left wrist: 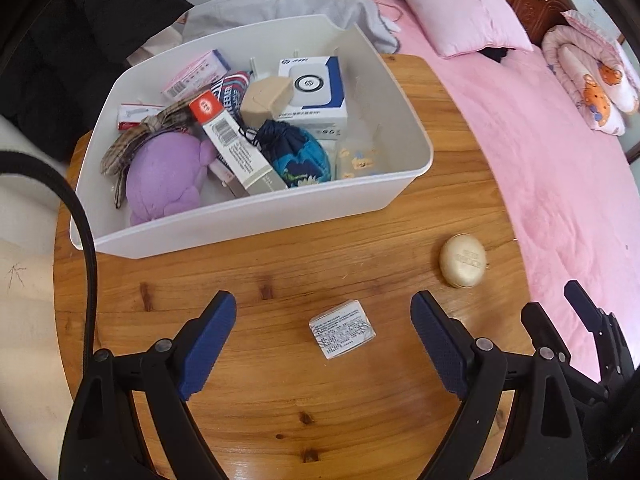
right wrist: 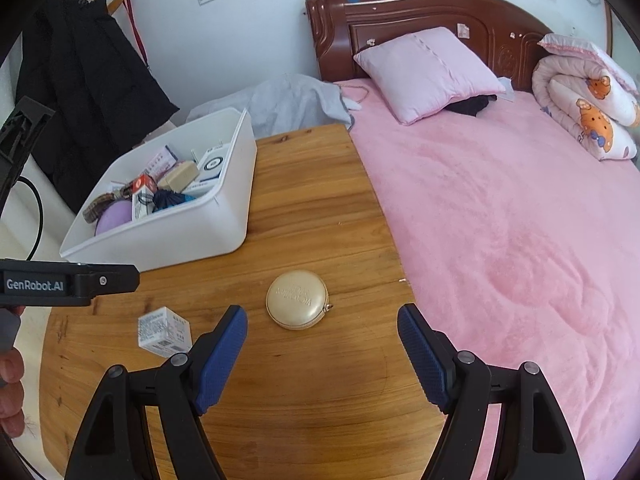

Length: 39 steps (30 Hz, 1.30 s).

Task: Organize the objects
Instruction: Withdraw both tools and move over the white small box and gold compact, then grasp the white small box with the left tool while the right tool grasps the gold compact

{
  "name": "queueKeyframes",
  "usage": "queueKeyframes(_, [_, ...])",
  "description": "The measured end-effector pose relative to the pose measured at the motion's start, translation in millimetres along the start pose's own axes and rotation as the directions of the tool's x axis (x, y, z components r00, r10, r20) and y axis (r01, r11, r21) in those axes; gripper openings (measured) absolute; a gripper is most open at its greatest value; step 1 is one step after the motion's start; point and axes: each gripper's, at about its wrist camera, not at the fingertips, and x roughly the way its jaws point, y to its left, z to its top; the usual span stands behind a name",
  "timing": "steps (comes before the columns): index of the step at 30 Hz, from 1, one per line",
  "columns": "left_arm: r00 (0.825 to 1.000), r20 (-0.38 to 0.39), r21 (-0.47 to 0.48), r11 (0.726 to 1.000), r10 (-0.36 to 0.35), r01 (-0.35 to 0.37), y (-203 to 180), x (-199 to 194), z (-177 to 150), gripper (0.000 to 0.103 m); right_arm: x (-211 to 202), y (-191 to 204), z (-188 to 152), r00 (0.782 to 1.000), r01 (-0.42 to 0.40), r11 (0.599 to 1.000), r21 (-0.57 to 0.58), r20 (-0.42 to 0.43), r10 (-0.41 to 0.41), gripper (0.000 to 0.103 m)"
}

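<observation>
A white bin [left wrist: 256,216] [right wrist: 168,240] full of boxes, a purple plush toy and a blue pouch stands on the wooden table [left wrist: 280,380] [right wrist: 312,208]. A small clear-wrapped white box [left wrist: 342,329] [right wrist: 164,331] lies on the table between the tips of my left gripper [left wrist: 323,312], which is open and above it. A round gold case [left wrist: 464,260] [right wrist: 297,299] lies to its right, just ahead of my right gripper [right wrist: 321,320], which is open and empty.
A bed with a pink blanket [right wrist: 500,240] [left wrist: 540,140] borders the table's right edge, with a pink pillow [right wrist: 428,72] and a rolled quilt [right wrist: 588,100]. A black coat [right wrist: 84,92] hangs at the left. Grey cloth [left wrist: 304,4] lies behind the bin.
</observation>
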Motion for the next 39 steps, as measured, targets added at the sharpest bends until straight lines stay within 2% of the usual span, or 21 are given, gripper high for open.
queueKeyframes(6, [0.999, -0.029, -0.037, 0.999, 0.025, -0.026, -1.3, 26.7, -9.8, 0.091, 21.9, 5.0, -9.6, 0.999, -0.001, 0.999, -0.047, -0.034, -0.001, 0.078])
queueKeyframes(13, [0.998, -0.038, -0.061, 0.997, 0.047, -0.049, -0.7, 39.9, -17.0, 0.091, 40.3, 12.6, -12.1, 0.999, -0.003, 0.996, -0.091, -0.050, -0.002, 0.078])
queueKeyframes(32, [0.997, -0.042, -0.100, 0.993, 0.058, -0.062, 17.6, 47.3, -29.2, 0.091, 66.9, 15.0, -13.2, 0.997, 0.008, 0.990, -0.138, -0.079, -0.019, 0.078])
queueKeyframes(39, [0.994, -0.085, -0.149, 0.986, 0.068, -0.080, 31.1, 56.6, -35.8, 0.090, 76.5, 16.1, -14.0, 0.995, 0.026, 0.988, -0.153, -0.093, -0.041, 0.078])
